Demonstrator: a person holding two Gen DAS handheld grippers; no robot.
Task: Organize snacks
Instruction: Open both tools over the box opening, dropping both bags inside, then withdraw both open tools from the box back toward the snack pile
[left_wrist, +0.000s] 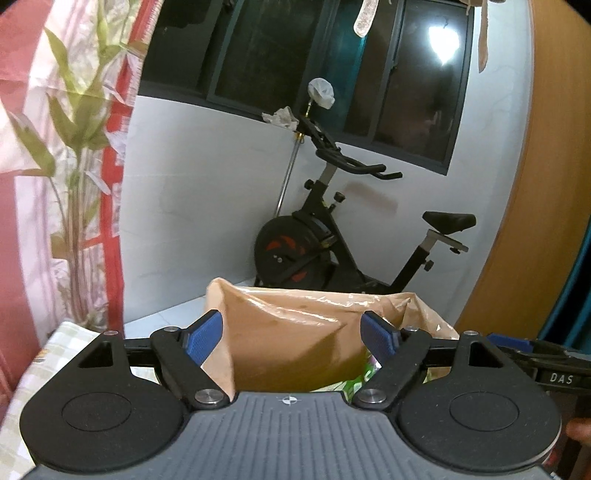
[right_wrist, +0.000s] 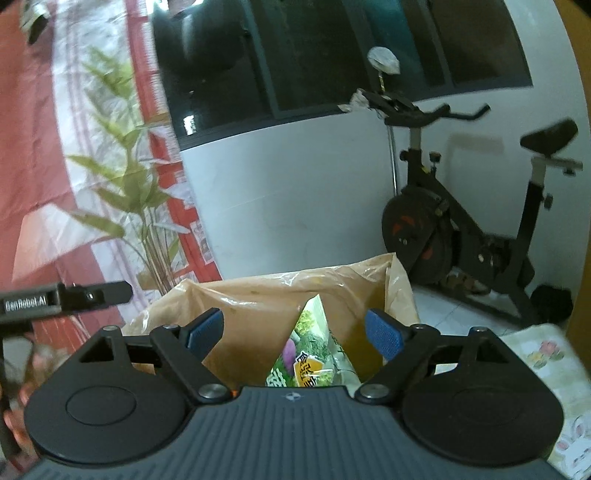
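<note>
Left wrist view: left gripper (left_wrist: 293, 336) spread wide, nothing pinched, the brown bag (left_wrist: 295, 328) mouth sitting low centre between the blue pads.
Right wrist view: right gripper (right_wrist: 294, 332) also gaping, nothing pinched, over the same bag (right_wrist: 258, 295).
Snack: green packet (right_wrist: 314, 354) standing inside the bag, bottom centre.
Edges: bag rim crumpled, upright.
Open room: white floor (right_wrist: 454, 314) clear toward the exercise bike (right_wrist: 476, 221), right.
</note>
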